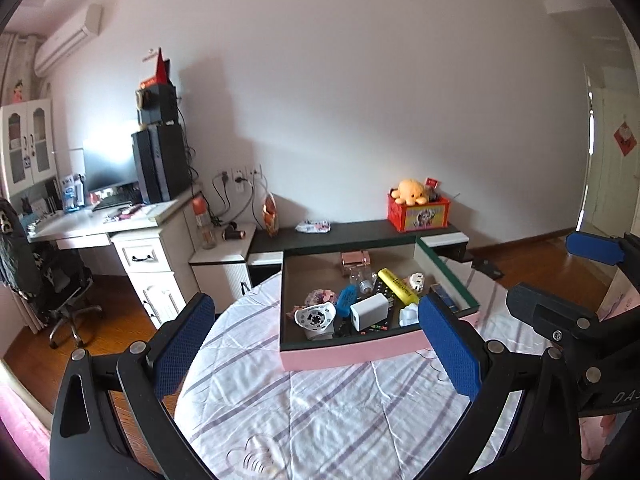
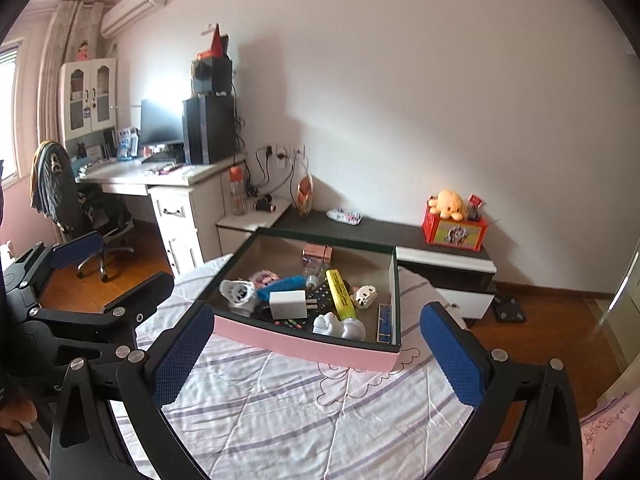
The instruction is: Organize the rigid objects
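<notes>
Facing the pink box [image 2: 308, 350] at frame centre, both claws, left claw [image 1: 316, 354] and right claw [image 2: 316, 354], gape empty; yellow highlighter [image 2: 340, 294] lies lengthwise away.

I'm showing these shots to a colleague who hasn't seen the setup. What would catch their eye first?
Probably the pink box on the striped bedsheet, crammed with small things, the yellow highlighter and white charger standing out. Both grippers, left and right, hover open in front of it, holding nothing. Farther back, an orange plush toy tops a red box on the low dark shelf.
</notes>
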Tool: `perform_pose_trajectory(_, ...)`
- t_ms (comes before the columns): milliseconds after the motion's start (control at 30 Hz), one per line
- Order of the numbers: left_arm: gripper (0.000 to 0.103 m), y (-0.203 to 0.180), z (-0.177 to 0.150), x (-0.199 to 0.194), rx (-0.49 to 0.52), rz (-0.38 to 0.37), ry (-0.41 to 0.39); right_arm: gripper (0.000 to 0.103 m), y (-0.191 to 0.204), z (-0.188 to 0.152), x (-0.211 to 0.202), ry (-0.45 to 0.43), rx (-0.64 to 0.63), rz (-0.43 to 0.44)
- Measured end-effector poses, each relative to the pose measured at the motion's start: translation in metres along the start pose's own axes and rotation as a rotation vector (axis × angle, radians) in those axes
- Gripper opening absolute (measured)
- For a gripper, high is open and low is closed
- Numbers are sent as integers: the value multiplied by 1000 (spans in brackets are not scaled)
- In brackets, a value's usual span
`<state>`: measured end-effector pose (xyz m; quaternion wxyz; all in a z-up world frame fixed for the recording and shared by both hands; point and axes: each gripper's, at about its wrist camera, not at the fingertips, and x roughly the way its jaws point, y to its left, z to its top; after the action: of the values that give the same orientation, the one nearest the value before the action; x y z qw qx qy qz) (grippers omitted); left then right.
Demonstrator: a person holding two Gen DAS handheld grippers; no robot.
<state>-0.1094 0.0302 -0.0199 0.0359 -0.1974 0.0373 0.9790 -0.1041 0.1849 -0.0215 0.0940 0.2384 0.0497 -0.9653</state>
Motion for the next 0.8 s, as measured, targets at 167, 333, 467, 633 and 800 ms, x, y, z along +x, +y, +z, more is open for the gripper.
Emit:
perform_pose_trajectory(167,103,4,2,-52,-20,5,-58,103,12,2,-46,-58,-4,3)
perform_pose_trajectory(333,103,7,5,-98,-4,41,-140,103,26,3,-90,-116,-30,-17)
perform_pose_trajectory(467,103,11,6,-129,-7,51,-198,103,35,2,-124,-167,-34,-16)
perform_pose_trajectory(633,103,11,5,-158,-19,57,-236,103,45,2,-154,-210,-44,-25)
perform_pose_trajectory(800,103,8,2,-190,-19,74,-283,103,54,-2,-183,-258,-50,-29)
